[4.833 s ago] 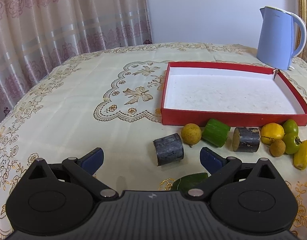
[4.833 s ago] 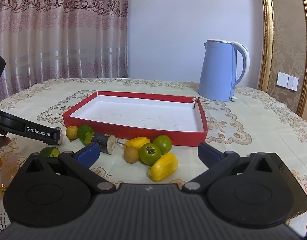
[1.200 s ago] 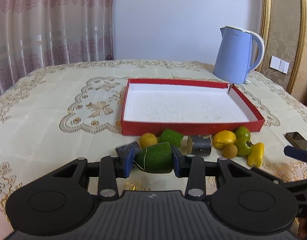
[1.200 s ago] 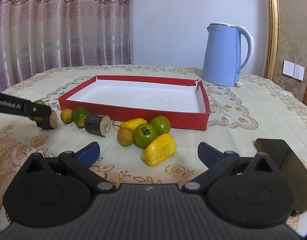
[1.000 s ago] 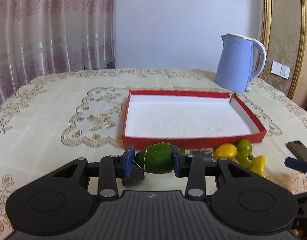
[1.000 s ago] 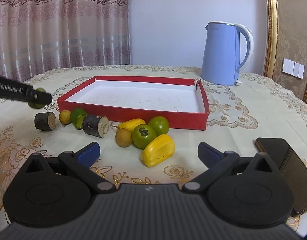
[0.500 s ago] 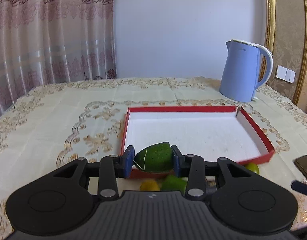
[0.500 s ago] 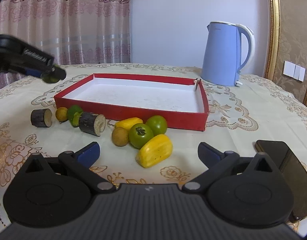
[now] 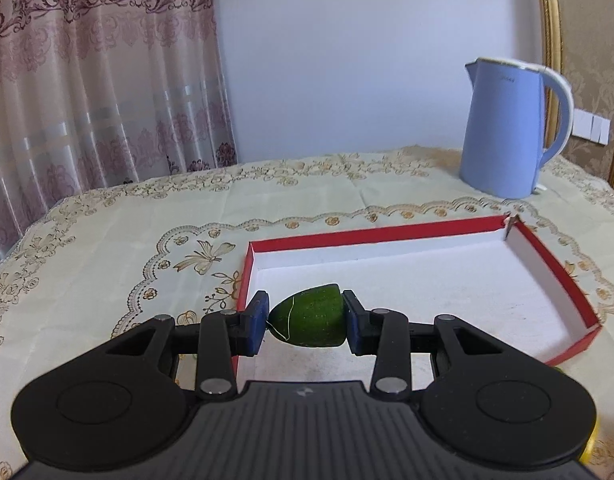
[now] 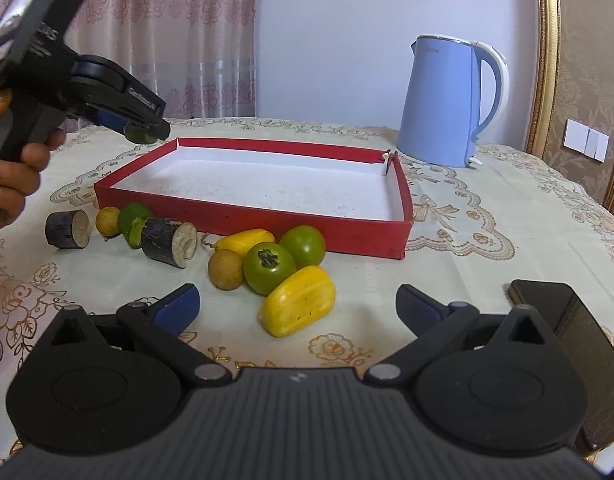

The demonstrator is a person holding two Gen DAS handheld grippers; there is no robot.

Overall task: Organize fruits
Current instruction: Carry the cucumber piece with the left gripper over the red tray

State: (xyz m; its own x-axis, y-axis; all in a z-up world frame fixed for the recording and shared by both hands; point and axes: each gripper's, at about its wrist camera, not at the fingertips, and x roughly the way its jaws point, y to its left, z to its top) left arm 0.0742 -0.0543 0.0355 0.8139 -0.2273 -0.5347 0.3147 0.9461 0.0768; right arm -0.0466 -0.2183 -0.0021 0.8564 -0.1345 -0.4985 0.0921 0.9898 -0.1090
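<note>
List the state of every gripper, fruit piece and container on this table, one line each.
left gripper: shut on the green fruit piece, held above the tray's near-left corner.
right gripper: open, nothing between its fingers.
red tray: empty.
loose fruits: on the cloth in front of the tray, outside it.
blue kettle: upright, lid shut.
phone: flat on the cloth, screen dark.

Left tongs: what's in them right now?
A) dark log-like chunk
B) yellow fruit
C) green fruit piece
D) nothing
C: the left tongs are clamped on a green fruit piece, held above the near-left corner of the red tray.
</note>
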